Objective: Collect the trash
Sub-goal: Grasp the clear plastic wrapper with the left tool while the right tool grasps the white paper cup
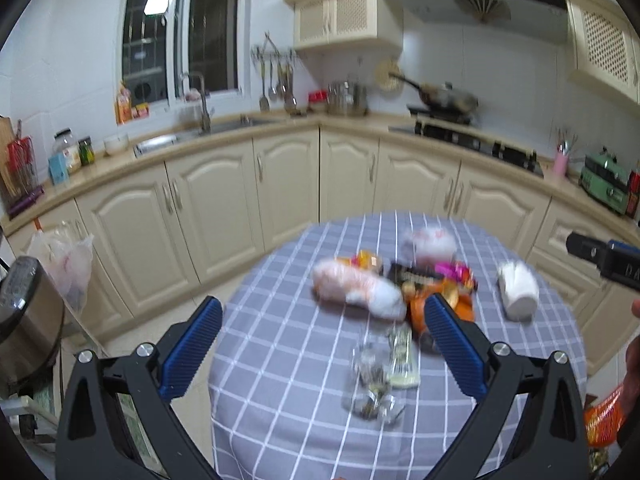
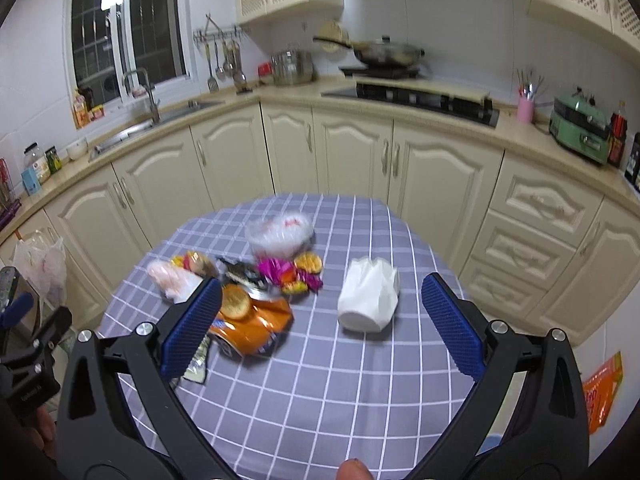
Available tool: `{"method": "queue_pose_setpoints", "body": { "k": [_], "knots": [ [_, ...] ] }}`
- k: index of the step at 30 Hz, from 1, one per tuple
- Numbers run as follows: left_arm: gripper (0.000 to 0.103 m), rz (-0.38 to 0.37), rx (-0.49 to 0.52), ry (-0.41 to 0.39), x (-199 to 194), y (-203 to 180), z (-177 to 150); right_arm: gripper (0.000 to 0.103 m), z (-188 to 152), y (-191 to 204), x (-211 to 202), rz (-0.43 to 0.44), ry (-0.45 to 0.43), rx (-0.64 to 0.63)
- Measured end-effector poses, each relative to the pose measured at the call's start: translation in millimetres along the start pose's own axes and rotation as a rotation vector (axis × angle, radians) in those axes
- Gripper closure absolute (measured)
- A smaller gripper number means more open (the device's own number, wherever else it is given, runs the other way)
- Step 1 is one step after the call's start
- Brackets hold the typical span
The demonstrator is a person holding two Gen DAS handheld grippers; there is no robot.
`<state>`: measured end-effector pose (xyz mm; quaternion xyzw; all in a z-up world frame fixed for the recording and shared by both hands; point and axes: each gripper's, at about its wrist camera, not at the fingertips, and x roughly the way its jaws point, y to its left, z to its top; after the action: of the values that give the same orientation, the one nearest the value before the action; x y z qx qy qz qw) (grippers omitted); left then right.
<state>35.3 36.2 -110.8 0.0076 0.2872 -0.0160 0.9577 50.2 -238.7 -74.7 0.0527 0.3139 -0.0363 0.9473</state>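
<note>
Left wrist view: left gripper spread wide, grasping nothing, above near edge of checked worktop. Orange snack bag mid-worktop; pink-white wrapper touching its left; clear crumpled plastic nearer camera; white paper roll well right.

Right wrist view: right gripper released, empty. Orange snack bag beside its left finger; white paper roll right of bag; magenta candy wrappers behind bag.

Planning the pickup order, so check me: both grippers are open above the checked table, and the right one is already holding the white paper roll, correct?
Not quite. The right wrist view shows the right gripper open and empty; the white paper roll lies untouched on the checked table.
</note>
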Motion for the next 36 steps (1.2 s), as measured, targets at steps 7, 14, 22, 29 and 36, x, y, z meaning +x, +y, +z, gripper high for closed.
{"method": "queue_pose_setpoints", "body": {
  "k": [7,14,22,29,36],
  "knots": [
    [0.004,-0.027,0.053,0.126,42.2,-8.6,-41.2,0.005,-16.8,-11.1,28.4,-0.022,0.083,0.019],
    [0.004,-0.061,0.064,0.255,82.8,-16.5,-64.9,0.005,-29.5,-25.2,52.3,-0.040,0.148,0.043],
    [0.045,-0.157,0.049,0.365,113.7,-16.3,-73.2,0.005,-36.4,-41.5,93.5,-0.048,0.222,0.075],
    [0.061,-0.165,0.043,0.346,114.4,-14.6,-69.9,0.005,-23.3,-51.5,146.1,-0.048,0.269,0.102],
    [0.061,-0.129,0.020,0.281,98.3,-7.0,-56.6,0.036,-27.6,-59.8,174.2,-0.008,0.311,0.114]
  ]
}}
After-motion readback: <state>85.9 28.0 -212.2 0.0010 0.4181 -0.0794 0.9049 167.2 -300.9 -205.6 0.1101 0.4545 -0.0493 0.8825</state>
